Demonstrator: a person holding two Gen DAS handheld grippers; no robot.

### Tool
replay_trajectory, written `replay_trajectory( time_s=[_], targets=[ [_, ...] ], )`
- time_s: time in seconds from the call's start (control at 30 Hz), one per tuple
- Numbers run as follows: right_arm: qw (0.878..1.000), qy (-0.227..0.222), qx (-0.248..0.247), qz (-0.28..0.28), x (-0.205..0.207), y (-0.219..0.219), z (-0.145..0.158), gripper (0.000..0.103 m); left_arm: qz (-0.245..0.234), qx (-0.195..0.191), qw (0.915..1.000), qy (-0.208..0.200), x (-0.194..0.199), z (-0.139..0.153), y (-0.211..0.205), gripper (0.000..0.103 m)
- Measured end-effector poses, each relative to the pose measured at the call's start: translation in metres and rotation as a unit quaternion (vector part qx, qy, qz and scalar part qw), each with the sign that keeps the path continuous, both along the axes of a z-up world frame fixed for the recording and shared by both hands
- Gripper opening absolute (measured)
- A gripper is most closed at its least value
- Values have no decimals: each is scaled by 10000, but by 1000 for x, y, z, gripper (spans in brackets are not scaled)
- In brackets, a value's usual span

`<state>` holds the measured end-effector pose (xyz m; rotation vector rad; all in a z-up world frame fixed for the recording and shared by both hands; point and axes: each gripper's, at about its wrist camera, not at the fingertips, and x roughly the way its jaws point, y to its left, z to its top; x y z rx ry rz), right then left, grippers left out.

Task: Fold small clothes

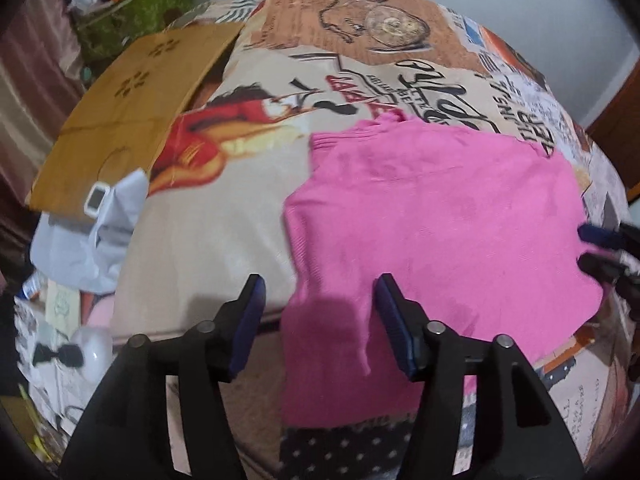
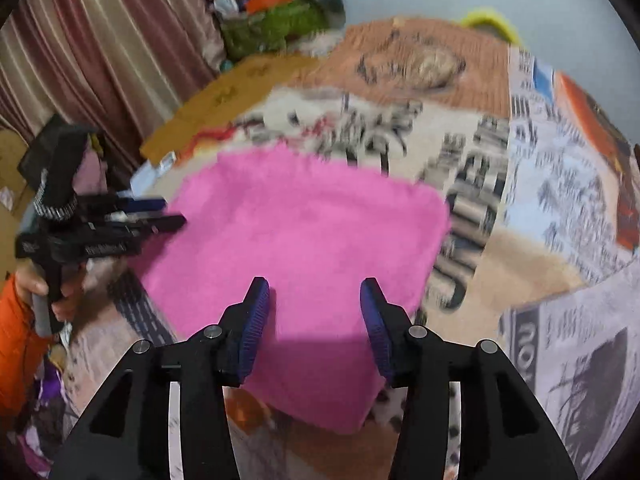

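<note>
L gripper (image 1: 318, 312) & R gripper (image 2: 314, 312) angled down, open, over pink garment (image 1: 432, 208).

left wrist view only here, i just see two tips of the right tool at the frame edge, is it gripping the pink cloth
Observer: No. The right tool stands open above the near part of the pink cloth, and its pads are not pressing on it.
Operator: and my left tool seen from that side
Observer: The left tool points at the cloth's edge. A hand in an orange sleeve grips its handle.
</note>
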<state>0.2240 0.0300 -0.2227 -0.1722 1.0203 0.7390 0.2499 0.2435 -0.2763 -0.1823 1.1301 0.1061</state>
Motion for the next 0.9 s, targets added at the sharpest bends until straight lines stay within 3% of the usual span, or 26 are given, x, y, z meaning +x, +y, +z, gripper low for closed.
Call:
replay_trajectory(
  time_s=[0.23, 0.33, 0.5, 0.63, 0.73, 0.9],
  targets=[
    [9994, -75, -86, -327, -24, -30, 1, 44, 381, 40, 9992, -114, -25, 19, 19, 59],
    [9988, -142, 0, -475, -34, -41, 14, 44, 383, -4, 9985, -385, -41, 43, 15, 59],
    [9945, -768, 379, -596, -56, -46, 62, 44, 259, 101, 9935, -1103, -71, 101, -10, 59],
    [9830, -1533, 873, -502, -88, -43, 117, 44, 126, 57, 9809, -1940, -104, 159, -37, 59],
    [9703, -2054, 1222, -387, -113, -40, 153, 44, -21, 177, 9657, -2591, -132, 202, -61, 59],
    [9433, -2816, 1742, -233, -159, -39, 199, 44, -80, 576, 9329, -3555, -185, 259, -99, 59]
  ],
)
